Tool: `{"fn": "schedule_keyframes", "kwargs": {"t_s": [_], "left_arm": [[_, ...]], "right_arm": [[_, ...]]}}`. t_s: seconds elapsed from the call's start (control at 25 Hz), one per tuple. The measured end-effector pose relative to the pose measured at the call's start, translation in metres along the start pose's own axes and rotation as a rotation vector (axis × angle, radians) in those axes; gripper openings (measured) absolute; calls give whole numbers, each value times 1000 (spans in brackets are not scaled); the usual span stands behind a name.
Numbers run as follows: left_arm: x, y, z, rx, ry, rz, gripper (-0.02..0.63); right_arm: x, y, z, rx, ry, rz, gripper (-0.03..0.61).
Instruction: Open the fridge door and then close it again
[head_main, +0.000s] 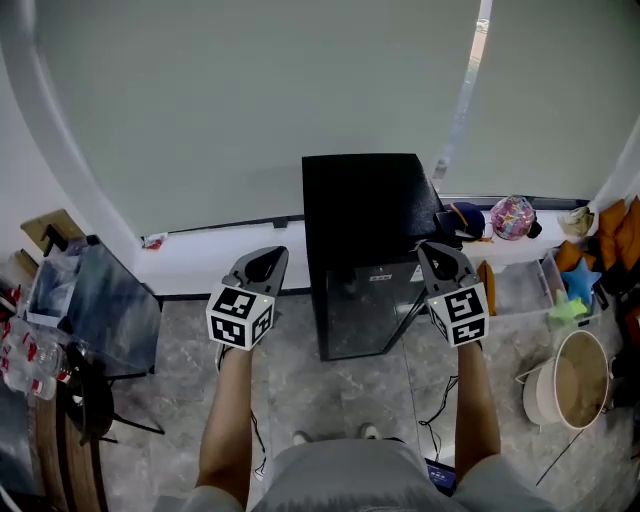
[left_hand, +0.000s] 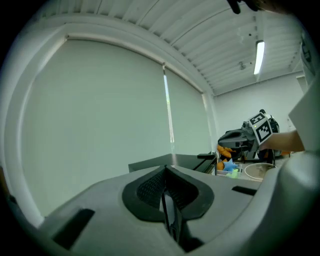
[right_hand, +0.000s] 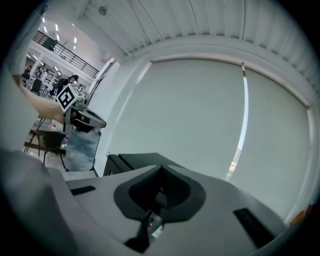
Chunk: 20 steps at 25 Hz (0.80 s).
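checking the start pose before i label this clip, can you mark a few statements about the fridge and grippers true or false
1. The black mini fridge has its door shut. True.
2. The left gripper grips the fridge door. False: its jaws are together on nothing, held in the air short of the fridge.
3. The right gripper has its jaws together with nothing between them. True.
4. The white bucket stands left of the fridge. False: it stands on the floor to the fridge's right.
5. The roller blind behind the fridge is drawn down. True.
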<state>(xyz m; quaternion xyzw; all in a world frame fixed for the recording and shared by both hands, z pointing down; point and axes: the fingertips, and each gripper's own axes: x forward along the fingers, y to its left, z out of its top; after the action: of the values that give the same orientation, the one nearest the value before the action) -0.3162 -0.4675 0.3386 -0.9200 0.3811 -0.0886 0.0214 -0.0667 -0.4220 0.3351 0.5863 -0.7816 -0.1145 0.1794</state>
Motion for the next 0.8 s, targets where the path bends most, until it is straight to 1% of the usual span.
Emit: {"fn": "schedule_keyframes", "kwargs": {"t_s": [0.12,0.2,0.36,0.48,0.6,0.8], "left_arm": [[-14,-4,14,10,-43,-8,11],[-23,-3,20,20,-57,7,11],[-30,-6,31,56,-77,19,11],[-30,-9,36,76,-87,22,11],[-32,-10,42,87,-94,37,11],[-32,-14,51,139,-87,43,11]], "right_arm": [[-16,-3,16,13,-44,-11,-2],[-25,-3,26,17,-72,-14,-2],[-40,4,41,-25,-94,-15,-2],[-47,7,48,-45,-102,-17,-2],[-49,9,53,-45,-112,-18,-2],[-47,11,58,-40,-126,-10,-2]]}}
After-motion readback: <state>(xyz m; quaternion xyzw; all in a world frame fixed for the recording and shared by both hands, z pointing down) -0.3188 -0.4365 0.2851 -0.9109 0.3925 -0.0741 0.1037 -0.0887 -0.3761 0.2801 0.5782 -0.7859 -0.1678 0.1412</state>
